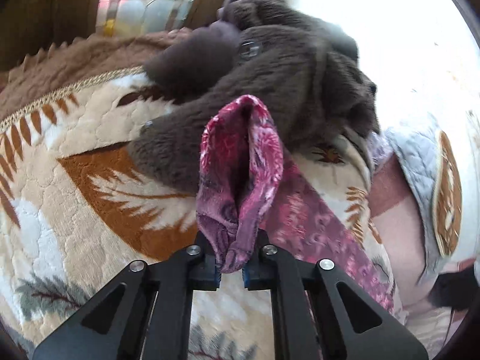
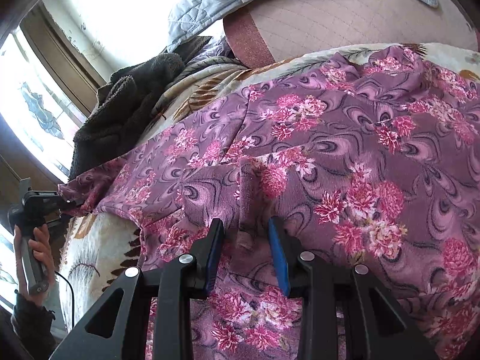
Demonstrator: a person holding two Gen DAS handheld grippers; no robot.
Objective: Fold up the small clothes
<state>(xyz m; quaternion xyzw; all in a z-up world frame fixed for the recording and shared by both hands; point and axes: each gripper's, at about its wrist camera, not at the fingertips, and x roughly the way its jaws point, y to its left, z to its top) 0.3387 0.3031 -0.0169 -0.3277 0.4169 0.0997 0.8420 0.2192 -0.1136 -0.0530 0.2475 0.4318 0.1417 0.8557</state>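
1. Your left gripper (image 1: 231,265) pinches a bunched fold of the floral garment (image 2: 345,156); your right gripper (image 2: 246,255) stands spread, straddling a ridge of it.
2. The garment lies across the patterned blanket (image 1: 75,165).
3. A brown fleece garment (image 1: 270,90) lies heaped just beyond the pinched fold.

Your left gripper (image 1: 231,265) pinches a bunched edge of the purple floral garment (image 1: 240,162), which loops up just ahead of the jaws. Beyond that loop lies a dark brown fleece garment (image 1: 285,69). Under both jaws spreads the cream leaf-patterned blanket (image 1: 75,180).
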